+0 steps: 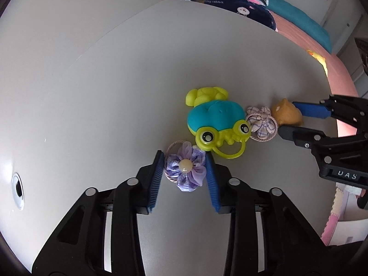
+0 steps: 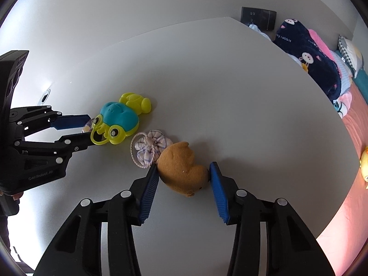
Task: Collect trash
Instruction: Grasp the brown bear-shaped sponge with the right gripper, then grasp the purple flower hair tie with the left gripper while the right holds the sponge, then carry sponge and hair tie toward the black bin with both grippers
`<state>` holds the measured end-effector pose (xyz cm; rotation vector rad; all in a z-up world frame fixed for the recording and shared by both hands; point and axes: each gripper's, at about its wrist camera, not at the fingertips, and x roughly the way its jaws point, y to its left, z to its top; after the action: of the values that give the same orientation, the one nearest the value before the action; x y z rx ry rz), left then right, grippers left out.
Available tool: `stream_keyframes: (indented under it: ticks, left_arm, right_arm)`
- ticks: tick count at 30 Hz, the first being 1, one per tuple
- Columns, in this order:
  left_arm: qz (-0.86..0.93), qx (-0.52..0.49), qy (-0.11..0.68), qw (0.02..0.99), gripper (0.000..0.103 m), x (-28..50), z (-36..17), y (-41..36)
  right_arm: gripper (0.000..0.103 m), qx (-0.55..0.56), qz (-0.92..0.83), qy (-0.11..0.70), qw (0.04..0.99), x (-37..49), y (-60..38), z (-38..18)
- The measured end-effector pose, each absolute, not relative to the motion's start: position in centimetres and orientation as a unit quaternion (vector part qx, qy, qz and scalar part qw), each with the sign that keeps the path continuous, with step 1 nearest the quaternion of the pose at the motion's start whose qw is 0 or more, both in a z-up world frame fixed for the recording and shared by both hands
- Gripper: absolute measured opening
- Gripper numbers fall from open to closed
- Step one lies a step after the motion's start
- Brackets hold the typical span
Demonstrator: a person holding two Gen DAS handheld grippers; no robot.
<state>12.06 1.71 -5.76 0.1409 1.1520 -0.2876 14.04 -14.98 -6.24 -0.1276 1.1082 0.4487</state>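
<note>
Sitting at the very start of the collecting, by the look of it: four small things still lying in a row on the white table [image 1: 96, 96], none lifted, and no bin or bag showing in either view.

Framing the purple flower hair tie [image 1: 185, 169] between the left tongs [image 1: 185, 161], blue pads standing on either side of it, close to the petals or just brushing them; not pressing the fabric in as far as can be told, so spread rather than clamped. Lying at the near left end of the row, just beside the ring of the green and blue frog toy [image 1: 215, 120].

Bracketing the brown plush toy [image 2: 182, 168] with the right tongs [image 2: 184, 168], the left pad touching its side and the right pad touching or just beside the snout; no visible squeeze, so counting as spread about it, not pinching. Resting at the right end of the row, touching the checked fabric hair tie [image 2: 150, 148], which is lying between plush and frog.

Judging everything left to do: closing on both pieces, lifting, carrying off, then returning for the frog and the checked tie.
</note>
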Motion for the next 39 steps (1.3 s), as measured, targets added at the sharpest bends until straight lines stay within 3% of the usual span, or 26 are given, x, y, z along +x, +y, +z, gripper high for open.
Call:
stream_keyframes:
  ticks: [13,30,39]
  left_arm:
    - [-0.096,0.021,0.555,0.826,0.015,11.3,-5.3,1.3]
    - [-0.123,0.04,0.536,0.834,0.015,7.8,-3.5,-0.7]
    - [-0.147,0.068,0.528,0.834,0.015,5.4,-2.1,-5.5]
  right_arm:
    - [0.047,-0.034,0.217,0.522,0.824,11.9,-16.8,-5.1]
    - [0.047,-0.016,0.227,0.493,0.84,6.5,-20.4,-2.0]
    - [0.047,-0.01,0.218,0.486,0.846,3.1,-24.1,-0.9]
